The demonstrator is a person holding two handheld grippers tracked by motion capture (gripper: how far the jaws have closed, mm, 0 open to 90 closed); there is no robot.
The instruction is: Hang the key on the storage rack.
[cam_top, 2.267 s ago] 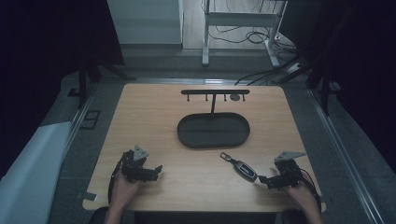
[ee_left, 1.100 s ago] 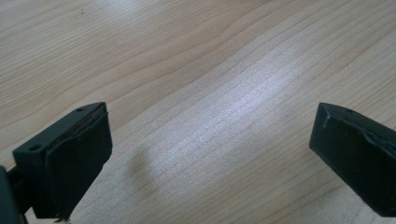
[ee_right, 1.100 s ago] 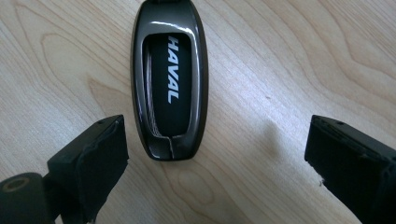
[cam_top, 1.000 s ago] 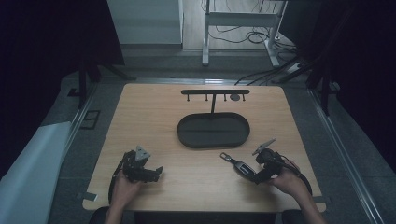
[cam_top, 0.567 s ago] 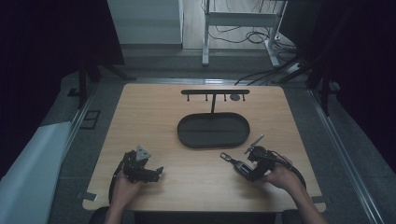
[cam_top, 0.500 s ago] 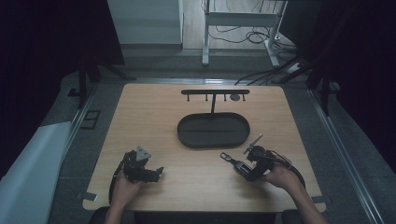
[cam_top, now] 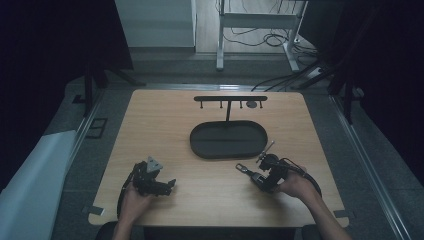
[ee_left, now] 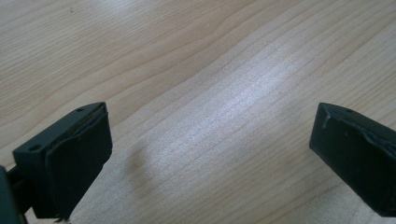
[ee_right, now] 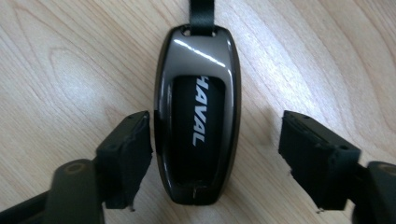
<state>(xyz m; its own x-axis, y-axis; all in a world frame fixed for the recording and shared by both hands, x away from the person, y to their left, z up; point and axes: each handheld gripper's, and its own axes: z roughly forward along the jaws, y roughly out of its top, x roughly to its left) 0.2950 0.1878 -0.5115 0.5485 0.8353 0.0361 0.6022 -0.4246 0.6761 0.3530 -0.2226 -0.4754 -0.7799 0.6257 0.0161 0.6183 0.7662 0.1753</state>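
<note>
Item: key fob (ee_right: 197, 112) on bench (cam_top: 210, 130); my right tool (ee_right: 215, 154) has moved in and now straddles it, unclenched, pickup likely next; left tool (ee_left: 210, 154) released, idle.

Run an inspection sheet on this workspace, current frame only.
Surface: wooden table, bare where it shows.
Job's things: HAVAL car key fob flat on the table, strap at its far end; black oval tray with nothing in it; black hook rack behind the tray.
Clutter: nothing seen.
Tools: left tool open over bare wood; right tool open, straddling the fob, left jaw close to it.
Cables: bundle on the floor beyond the table.
Surroundings: dark curtains, white desk frame.
</note>
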